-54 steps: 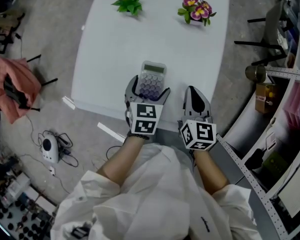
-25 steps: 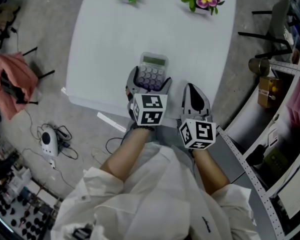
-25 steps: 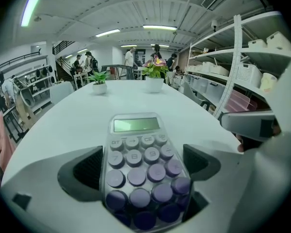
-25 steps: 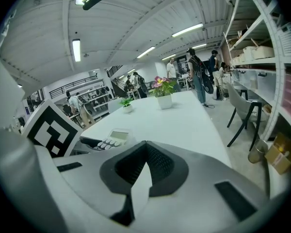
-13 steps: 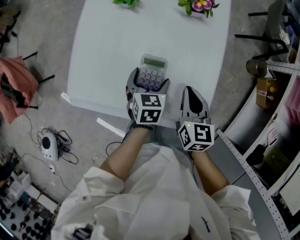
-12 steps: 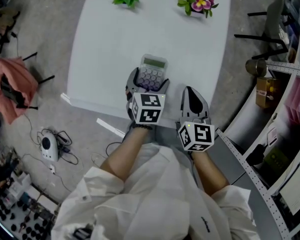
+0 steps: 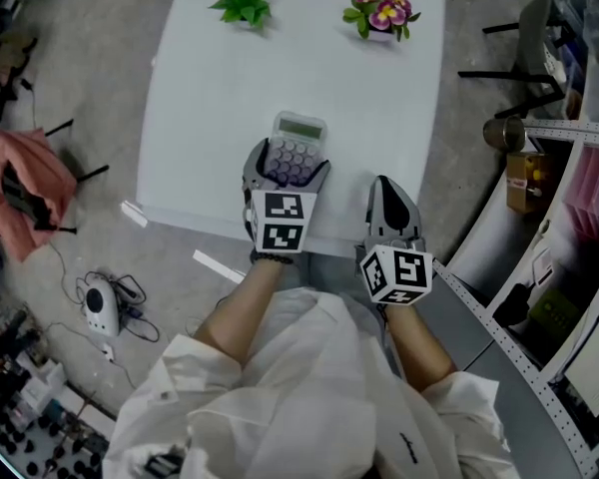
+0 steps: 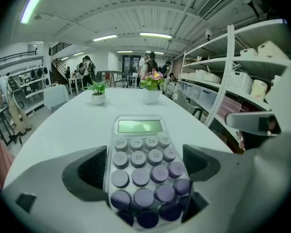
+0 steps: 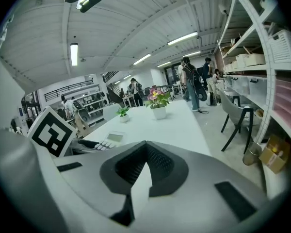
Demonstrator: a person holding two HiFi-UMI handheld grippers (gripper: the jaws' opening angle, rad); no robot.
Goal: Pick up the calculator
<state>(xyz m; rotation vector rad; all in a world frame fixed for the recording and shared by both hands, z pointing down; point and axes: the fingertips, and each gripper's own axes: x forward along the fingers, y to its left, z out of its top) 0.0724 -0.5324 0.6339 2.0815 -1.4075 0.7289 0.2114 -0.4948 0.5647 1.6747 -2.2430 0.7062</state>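
— Fingers (image 8: 48, 193) of the left gripper (image 7: 288, 160) press both long edges of the calculator (image 7: 298, 133) now; two seconds ago they stood wider around it
— So it's gripped?
— Looks clamped, yes. It sits at the head view's lower middle, over the table's (image 7: 210, 88) near edge; lifted or not, I can't tell
— And the right gripper (image 7: 385, 184)?
— Jaws together on nothing, lower right of centre, idle. Only the lift remains, I'd judge

"How is the calculator (image 7: 296, 148) looking?"

"It is lying face up near the front edge of the white table (image 7: 210, 108), showing a clear body, round purple keys and a pale green display that is pointing away."

"And its key end?"

"It is sitting wedged between the left gripper's (image 7: 289, 162) jaws."
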